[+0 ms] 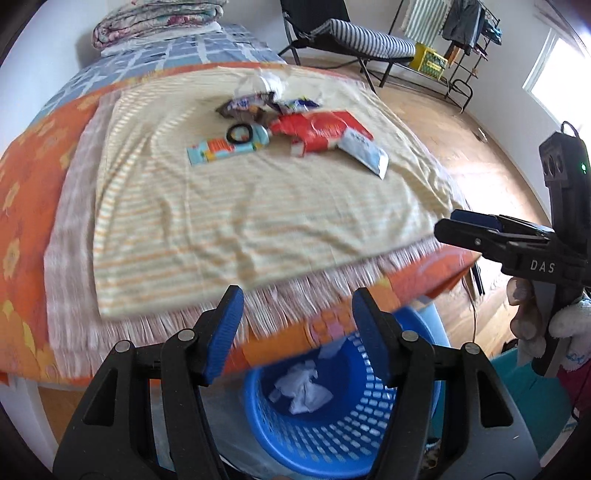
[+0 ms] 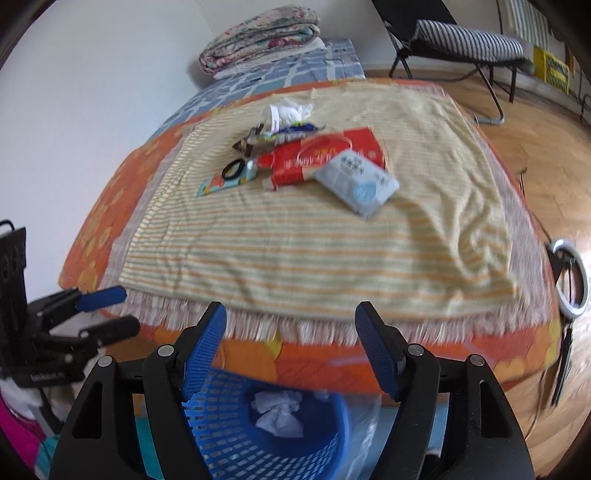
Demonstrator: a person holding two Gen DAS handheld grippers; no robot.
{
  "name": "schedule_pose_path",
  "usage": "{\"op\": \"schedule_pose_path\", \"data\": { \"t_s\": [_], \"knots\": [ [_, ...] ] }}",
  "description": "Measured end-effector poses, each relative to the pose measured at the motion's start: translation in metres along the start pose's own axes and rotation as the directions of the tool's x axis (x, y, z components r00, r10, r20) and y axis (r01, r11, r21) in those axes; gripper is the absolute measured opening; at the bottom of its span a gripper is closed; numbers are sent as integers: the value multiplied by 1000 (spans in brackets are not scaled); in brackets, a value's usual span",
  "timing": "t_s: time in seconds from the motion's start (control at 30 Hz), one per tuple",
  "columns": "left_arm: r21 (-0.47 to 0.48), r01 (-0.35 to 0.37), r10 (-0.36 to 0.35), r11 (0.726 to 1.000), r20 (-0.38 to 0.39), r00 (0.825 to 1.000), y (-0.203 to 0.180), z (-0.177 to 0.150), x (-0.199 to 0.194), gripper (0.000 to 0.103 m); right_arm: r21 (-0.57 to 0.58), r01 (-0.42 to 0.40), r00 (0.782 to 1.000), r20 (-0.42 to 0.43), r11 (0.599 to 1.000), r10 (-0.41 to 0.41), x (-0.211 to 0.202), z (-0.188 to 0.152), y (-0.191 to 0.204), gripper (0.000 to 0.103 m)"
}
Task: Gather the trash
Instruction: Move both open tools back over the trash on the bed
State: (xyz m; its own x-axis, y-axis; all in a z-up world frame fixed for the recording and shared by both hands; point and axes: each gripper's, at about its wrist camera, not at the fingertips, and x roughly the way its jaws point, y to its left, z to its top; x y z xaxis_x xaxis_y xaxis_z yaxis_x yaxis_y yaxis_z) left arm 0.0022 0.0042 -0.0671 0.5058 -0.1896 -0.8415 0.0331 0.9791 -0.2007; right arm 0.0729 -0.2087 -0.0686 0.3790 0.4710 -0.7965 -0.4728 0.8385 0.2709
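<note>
A pile of trash lies on the striped cloth (image 1: pixel 240 221) (image 2: pixel 314 251) covering the bed. In it are a red packet (image 1: pixel 317 131) (image 2: pixel 317 155), a white-and-blue tissue pack (image 1: pixel 364 151) (image 2: pixel 360 182), a teal tube (image 1: pixel 221 147) (image 2: pixel 221 182), a black ring (image 1: pixel 240 133) (image 2: pixel 233 169) and crumpled wrappers (image 1: pixel 251 103) (image 2: pixel 288 112). Below the bed's near edge stands a blue mesh basket (image 1: pixel 332 435) (image 2: pixel 229 435) holding crumpled white paper (image 1: pixel 303 387) (image 2: pixel 277 413). My left gripper (image 1: pixel 297 295) (image 2: pixel 127 310) and right gripper (image 2: pixel 291 310) (image 1: pixel 448 223) hang above the basket, both open and empty.
A folded quilt (image 1: pixel 159 22) (image 2: pixel 258 37) lies at the bed's far end. A striped lounge chair (image 1: pixel 369 37) (image 2: pixel 465 40) and a yellow crate (image 1: pixel 430 61) stand on the wooden floor beyond. A ring light (image 2: pixel 570 280) leans by the bed's right side.
</note>
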Motion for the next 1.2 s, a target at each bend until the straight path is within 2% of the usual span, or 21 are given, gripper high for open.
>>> {"op": "schedule_pose_path", "data": {
  "t_s": [0.1, 0.33, 0.57, 0.7, 0.87, 0.93, 1.0, 1.17, 1.2],
  "knots": [
    [-6, -1, 1, 1000, 8, 1000, 6, 15, 4, 63, -39, 17, 1000, 7, 999, -17, 4, 15, -6, 72],
    [-28, 8, -7, 1000, 35, 999, 24, 53, 16, 63, -27, 35, 999, -8, 999, -35, 24, 53, -31, 72],
    [-35, 3, -2, 999, 40, 999, 38, 88, 38, 63, -39, 28, 998, -55, 999, -31, 55, 82, -49, 72],
    [-50, 9, -8, 999, 22, 1000, 49, 108, 58, 51, -54, 23, 996, -86, 998, -28, 73, 92, -57, 72],
    [-97, 21, -20, 995, 12, 1000, 67, 131, 85, 50, -31, 1, 995, -103, 1000, -5, 88, 104, -66, 72],
    [-110, 26, -25, 994, 6, 1000, 71, 137, 94, 43, -31, -8, 994, -106, 1000, 5, 94, 107, -66, 72],
    [-129, 36, -37, 991, -6, 999, 77, 143, 104, 42, -34, -18, 993, -115, 999, 14, 99, 110, -66, 72],
    [-123, 27, -30, 992, -22, 999, 81, 153, 123, 41, -79, -12, 993, -120, 997, 3, 108, 115, -60, 72],
    [-114, 20, -23, 993, -24, 999, 81, 155, 126, 38, -89, -11, 992, -122, 996, 1, 109, 116, -59, 72]
  ]
}}
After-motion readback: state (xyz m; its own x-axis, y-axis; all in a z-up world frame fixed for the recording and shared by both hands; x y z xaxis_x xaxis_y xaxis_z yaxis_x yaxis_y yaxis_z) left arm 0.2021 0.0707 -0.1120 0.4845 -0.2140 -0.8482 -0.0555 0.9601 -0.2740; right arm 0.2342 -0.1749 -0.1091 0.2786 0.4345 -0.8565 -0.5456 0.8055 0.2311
